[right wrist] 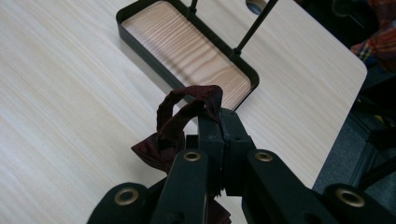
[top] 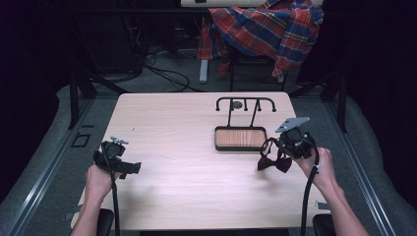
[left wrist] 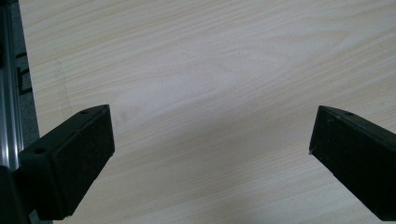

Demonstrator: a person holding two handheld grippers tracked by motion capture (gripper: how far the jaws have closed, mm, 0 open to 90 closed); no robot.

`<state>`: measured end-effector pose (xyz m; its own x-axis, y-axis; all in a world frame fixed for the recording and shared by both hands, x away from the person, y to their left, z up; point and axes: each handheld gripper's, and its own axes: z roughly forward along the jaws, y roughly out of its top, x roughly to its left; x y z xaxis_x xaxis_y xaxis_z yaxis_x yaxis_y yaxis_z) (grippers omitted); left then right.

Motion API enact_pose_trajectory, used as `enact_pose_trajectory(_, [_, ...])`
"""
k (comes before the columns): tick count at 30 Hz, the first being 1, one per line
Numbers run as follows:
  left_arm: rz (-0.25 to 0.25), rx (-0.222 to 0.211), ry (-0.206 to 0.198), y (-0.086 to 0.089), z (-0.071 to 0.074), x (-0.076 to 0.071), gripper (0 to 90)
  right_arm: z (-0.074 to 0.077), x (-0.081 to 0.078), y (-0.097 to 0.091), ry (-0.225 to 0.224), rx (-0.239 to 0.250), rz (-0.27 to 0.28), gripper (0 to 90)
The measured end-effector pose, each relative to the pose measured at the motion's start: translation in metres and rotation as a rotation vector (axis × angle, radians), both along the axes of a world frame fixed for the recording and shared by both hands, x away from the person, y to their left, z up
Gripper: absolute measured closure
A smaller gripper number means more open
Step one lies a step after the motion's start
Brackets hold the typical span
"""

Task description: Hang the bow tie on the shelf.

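— So, on the left side?

— Left gripper (top: 129,168) near the left edge of the table (top: 187,187), held in the left hand (top: 97,181). Jaws wide apart in the left gripper view, with bare pale wood between them. Holding nothing.

— And on the right?

— Right gripper (top: 278,143) held in the right hand (top: 317,164) above the right part of the table. Jaws pressed together on the strap of a dark red bow tie (top: 274,162). In the right gripper view, strap (right wrist: 187,106) curving up in a loop just before the closed tips, bow part (right wrist: 152,154) hanging lower, to the left of the jaws.

— Lifted or lying on the table?

— Cannot tell for sure. Bow seen low, just beside the front right corner of the tray, with a dark shadow under it.

— Which tray?

— Black stand (top: 245,104) with a wood-bottom tray (top: 240,138) at its foot, two thin posts, and a top bar with hooks. Placed on the far right part of the table. Tray with nothing inside.

— Anything behind?

— Plaid shirt (top: 268,27) over a chair beyond the table, and cables (top: 167,73) on the floor.
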<state>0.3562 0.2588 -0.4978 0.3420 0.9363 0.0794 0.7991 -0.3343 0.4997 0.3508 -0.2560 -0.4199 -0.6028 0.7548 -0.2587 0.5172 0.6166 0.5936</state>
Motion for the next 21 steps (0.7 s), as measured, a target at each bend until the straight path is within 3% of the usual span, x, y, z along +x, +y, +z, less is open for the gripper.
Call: enact_pose_trajectory(21, [0.000,-0.001,-0.001,0.000,0.000,0.000,0.1,0.013,0.013,-0.005,-0.034,0.015,-0.019,89.6])
